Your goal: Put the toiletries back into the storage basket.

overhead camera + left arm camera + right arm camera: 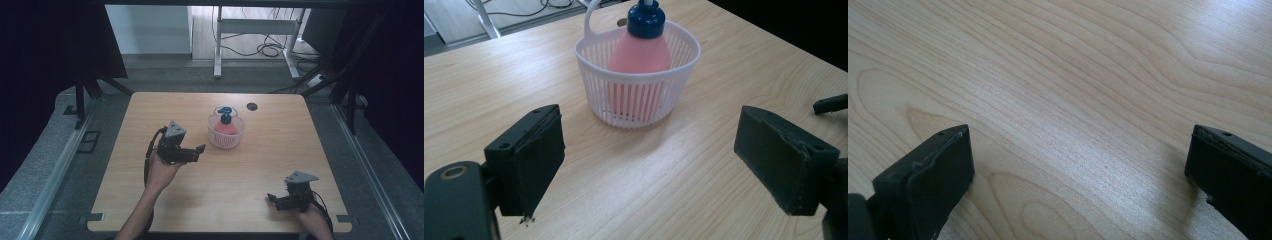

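A white slotted basket (pixel 226 137) (pixel 636 102) stands near the middle of the wooden table. Inside it a pink bottle (pixel 225 127) (pixel 640 52) with a dark blue cap (pixel 645 17) stands upright. My left gripper (pixel 199 152) (pixel 649 165) is open, just left of the basket, its jaws pointing at it with nothing between them. My right gripper (pixel 272 199) (pixel 1078 175) rests low at the front right of the table, open over bare wood, jaws pointing left.
The wooden table (pixel 280 145) has a dark cable hole (pixel 252 106) behind the basket. Beyond the far edge are a white desk frame (pixel 257 30) and floor cables. Black curtains hang on both sides.
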